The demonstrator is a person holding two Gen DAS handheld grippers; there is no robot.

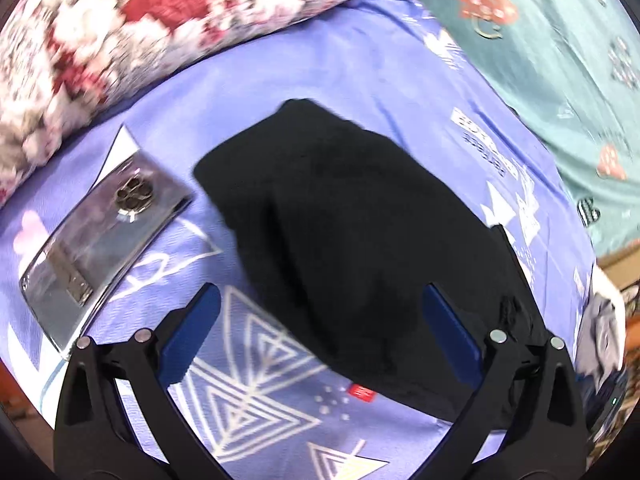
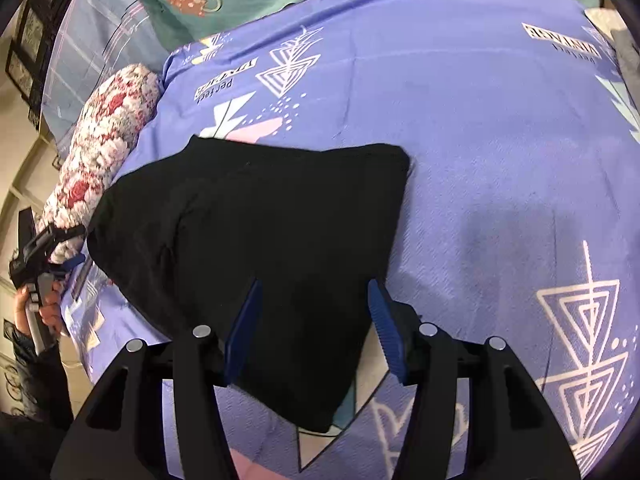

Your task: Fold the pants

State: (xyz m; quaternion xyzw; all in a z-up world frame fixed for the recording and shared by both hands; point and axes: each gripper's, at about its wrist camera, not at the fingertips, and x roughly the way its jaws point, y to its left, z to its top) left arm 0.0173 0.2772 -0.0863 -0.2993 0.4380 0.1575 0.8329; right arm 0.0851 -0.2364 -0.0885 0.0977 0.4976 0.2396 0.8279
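Black pants (image 2: 256, 240) lie folded into a compact bundle on bedsheet (image 2: 500, 140)

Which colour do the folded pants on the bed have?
Plain black pants, without visible pattern; the right wrist view shows them best.

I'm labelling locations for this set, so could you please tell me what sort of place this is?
Most likely a bedroom: black pants lie on a bed's purple patterned sheet, with a floral bolster and a teal pillow beside them.
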